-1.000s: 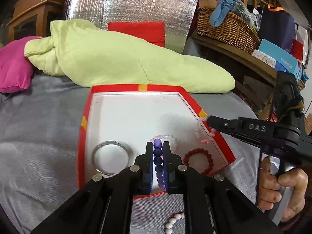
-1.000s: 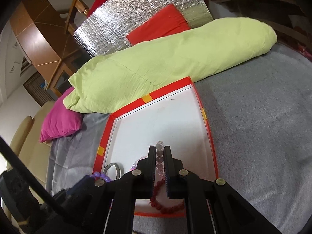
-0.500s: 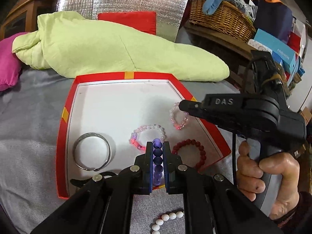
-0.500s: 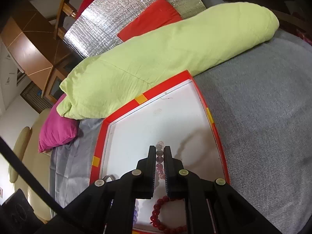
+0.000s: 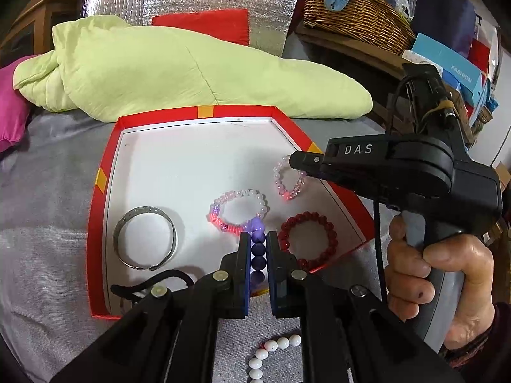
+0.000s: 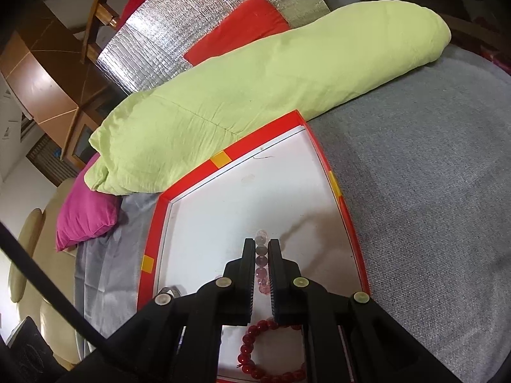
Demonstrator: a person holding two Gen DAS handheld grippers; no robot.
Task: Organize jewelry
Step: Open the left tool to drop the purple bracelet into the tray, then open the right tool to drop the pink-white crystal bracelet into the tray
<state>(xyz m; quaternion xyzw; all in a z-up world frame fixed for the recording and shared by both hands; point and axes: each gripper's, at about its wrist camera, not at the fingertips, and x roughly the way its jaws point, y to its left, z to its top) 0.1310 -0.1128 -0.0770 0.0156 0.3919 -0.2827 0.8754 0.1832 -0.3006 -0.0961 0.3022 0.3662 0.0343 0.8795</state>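
Observation:
A red-rimmed white tray lies on the grey cloth. In it lie a silver bangle, a pink-white bead bracelet, a dark red bead bracelet and a black cord. My left gripper is shut on a purple bead bracelet above the tray's near edge. My right gripper is shut on a clear pink bead bracelet that hangs over the tray's right side; it also shows in the right wrist view, with the red bracelet below.
A white bead bracelet lies on the cloth outside the tray, near me. A lime-green quilt lies behind the tray, with a magenta cushion at left. A wicker basket and boxes stand on a shelf at right.
My right gripper has carried the pink bracelet further over the tray, toward its middle. My left gripper has shifted right and lower with the purple bracelet, so the whole tray now shows.

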